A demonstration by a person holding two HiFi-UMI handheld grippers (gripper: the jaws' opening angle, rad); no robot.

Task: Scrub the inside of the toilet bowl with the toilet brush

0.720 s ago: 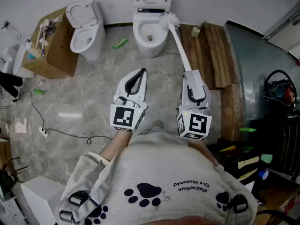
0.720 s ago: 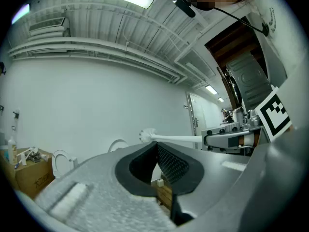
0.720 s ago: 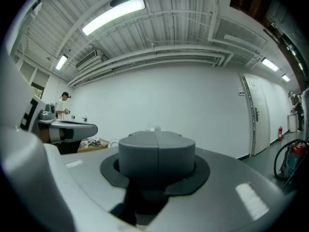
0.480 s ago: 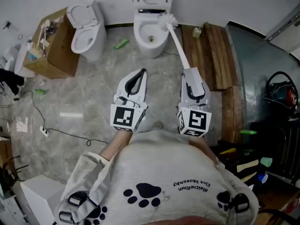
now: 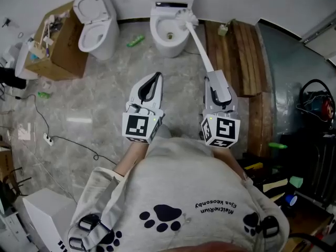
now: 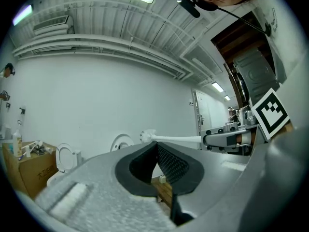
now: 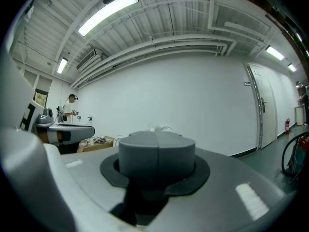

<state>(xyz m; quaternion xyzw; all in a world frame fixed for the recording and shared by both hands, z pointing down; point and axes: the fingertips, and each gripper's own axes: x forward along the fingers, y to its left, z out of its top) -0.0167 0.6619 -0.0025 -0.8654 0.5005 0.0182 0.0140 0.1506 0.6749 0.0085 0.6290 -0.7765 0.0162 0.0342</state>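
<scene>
Cardboard box (image 5: 52,41) and spare toilet (image 5: 97,28) seen far left. Left gripper (image 5: 157,77) held over marble floor (image 5: 94,93), jaws closed tip to tip, nothing gripped. Toilet bowl (image 5: 167,35) seen top centre. Toilet brush (image 5: 198,43) head positioned at bowl's right rim, handle clamped in closed jaws of right gripper (image 5: 214,77). Wooden planks (image 5: 244,56) laid at right.

The toilet (image 5: 157,35) looks like glossy white ceramic, and the brush (image 5: 197,44) like smooth white plastic. The floor (image 5: 89,98) is polished grey marbled tile, the planks (image 5: 241,51) bare brown wood, the box (image 5: 65,59) matt cardboard. The left gripper (image 5: 156,77) has a matt grey plastic shell and black, finely ribbed pads (image 6: 171,164). The sweatshirt (image 5: 178,188) is soft grey cloth.
</scene>
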